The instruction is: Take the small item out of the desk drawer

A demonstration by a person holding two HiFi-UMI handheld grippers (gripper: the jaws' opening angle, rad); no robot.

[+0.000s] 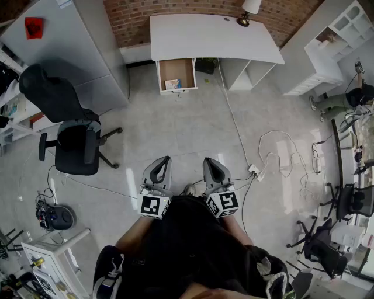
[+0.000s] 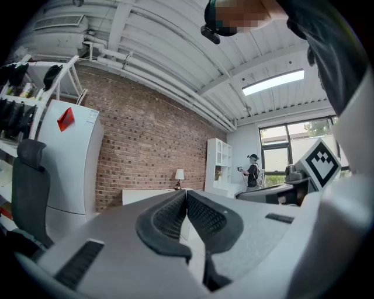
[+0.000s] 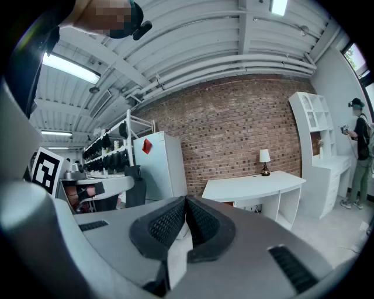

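A white desk stands against the brick wall at the far end of the room. Its drawer is pulled open at the left, and a small light item lies inside near the front. My left gripper and right gripper are held close to the person's body, far from the desk, side by side. Both are shut with nothing between the pads. The desk shows ahead in the right gripper view, and the left gripper points toward the same wall.
A black office chair stands at the left. A white cabinet is at the back left and white shelves at the back right. Cables and a power strip lie on the floor at the right. A lamp sits on the desk.
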